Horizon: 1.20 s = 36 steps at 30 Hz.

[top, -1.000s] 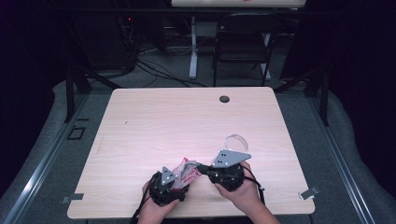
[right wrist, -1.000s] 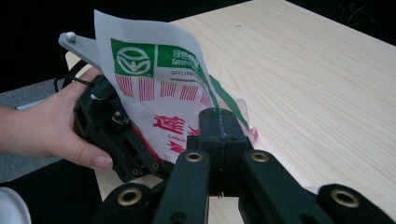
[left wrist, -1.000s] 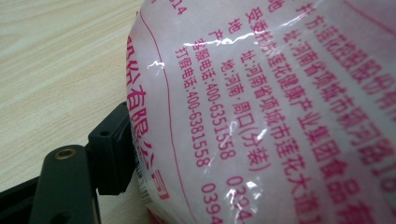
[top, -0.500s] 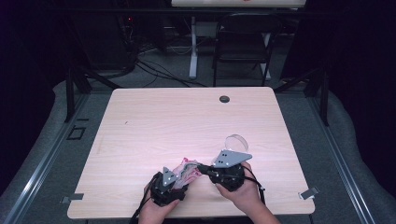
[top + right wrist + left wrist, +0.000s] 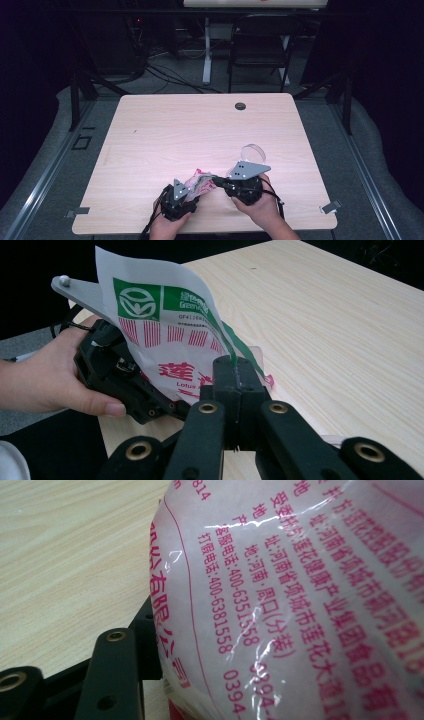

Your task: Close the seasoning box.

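Dark room, pale wood desk (image 5: 200, 135) with a black chair (image 5: 260, 45) behind it and cables on the floor. Both hands work at the near edge of the desk. Right gripper (image 5: 234, 371) has its jaws pressed together, clamped on the edge of a thin plastic packet (image 5: 165, 335), white with a green logo and red print; the packet rises up and to the left from that gripper's tips. Left gripper (image 5: 192, 192) sits just beside the right gripper (image 5: 217, 181) in the high view, the packet (image 5: 200, 180) bunched between the two. In the left gripper view the packet (image 5: 300, 595) is right up against the camera, red Chinese print and phone numbers on it, one black jaw touching its lower left side. Left jaws have just been closing, packet between them; can't tell whether the pads press it yet. A clear round disc (image 5: 252, 150) lies on the desk just beyond the right gripper.
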Each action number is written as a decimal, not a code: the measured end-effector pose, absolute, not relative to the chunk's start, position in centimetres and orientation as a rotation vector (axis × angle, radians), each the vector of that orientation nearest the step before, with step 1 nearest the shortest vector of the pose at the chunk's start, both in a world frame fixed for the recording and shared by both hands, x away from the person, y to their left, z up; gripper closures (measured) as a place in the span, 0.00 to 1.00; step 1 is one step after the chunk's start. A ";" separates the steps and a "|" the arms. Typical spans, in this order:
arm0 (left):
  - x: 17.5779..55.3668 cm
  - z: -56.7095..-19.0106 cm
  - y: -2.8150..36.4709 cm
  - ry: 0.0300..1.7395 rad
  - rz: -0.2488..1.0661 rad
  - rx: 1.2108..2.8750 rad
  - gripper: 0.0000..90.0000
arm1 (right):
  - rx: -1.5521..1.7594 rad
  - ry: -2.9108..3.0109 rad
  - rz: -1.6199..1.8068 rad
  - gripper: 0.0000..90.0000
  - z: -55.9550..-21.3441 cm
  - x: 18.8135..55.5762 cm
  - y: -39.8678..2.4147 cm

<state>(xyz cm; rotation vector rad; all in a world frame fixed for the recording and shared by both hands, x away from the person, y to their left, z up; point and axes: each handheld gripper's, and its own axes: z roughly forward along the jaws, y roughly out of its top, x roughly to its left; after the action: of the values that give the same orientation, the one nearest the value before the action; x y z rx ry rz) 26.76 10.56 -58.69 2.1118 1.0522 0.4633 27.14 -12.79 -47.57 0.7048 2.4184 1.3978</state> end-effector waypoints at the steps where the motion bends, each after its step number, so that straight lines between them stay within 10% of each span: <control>1: 26.8 -58.7 10.6 1.052 0.463 2.112 0.51 | 0.705 2.418 1.398 1.00 -47.6 27.1 -12.8; 36: 26.5 -56.4 11.4 0.982 0.692 2.127 0.64 | 0.674 2.414 1.392 0.96 -47.1 26.7 -13.7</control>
<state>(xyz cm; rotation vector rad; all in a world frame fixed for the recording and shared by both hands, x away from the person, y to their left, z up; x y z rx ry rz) 26.48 11.41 -56.42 2.1270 0.9815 0.6923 26.73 -13.68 -47.13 0.6736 2.4138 1.3918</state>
